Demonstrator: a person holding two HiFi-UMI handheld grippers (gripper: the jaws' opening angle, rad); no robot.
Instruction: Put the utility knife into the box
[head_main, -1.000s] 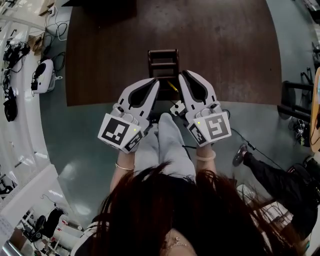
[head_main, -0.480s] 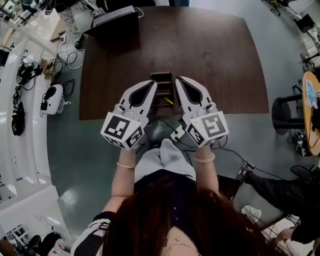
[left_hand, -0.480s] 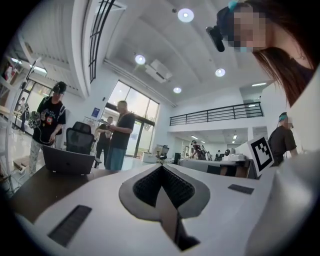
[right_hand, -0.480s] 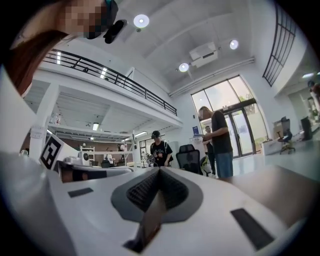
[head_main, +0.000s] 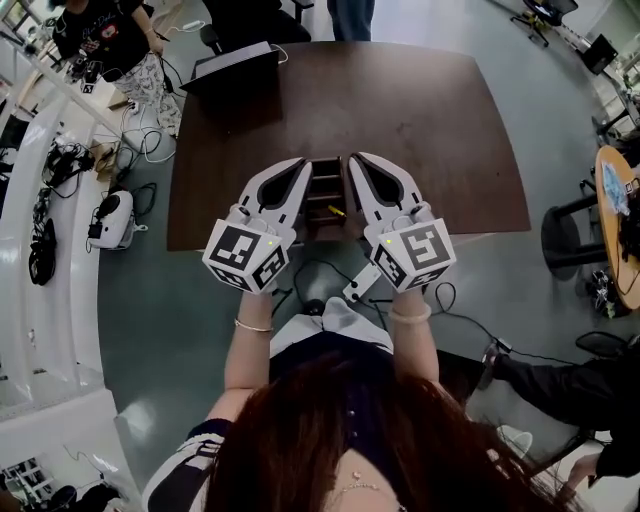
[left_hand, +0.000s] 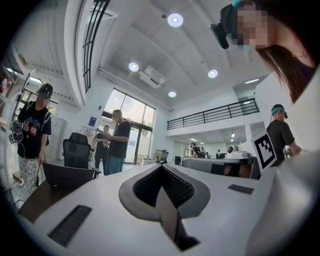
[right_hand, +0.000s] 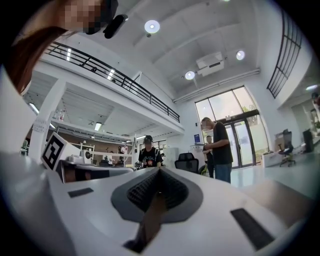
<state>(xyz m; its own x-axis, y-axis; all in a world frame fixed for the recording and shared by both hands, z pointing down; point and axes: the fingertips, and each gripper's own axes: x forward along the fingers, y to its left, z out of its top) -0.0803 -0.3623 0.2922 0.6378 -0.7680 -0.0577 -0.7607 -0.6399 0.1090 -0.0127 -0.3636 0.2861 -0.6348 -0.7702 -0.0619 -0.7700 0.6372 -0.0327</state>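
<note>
View pulled back; left gripper (head_main: 297, 165), right gripper (head_main: 357, 160) still flank box (head_main: 325, 161), both clamped together, empty. Knife (head_main: 337, 211) inside: job looks done.

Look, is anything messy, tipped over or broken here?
Nothing stands out. The box sits level near the table's front edge, with a small yellow item seemingly inside it. Nothing looks spilled or broken.
</note>
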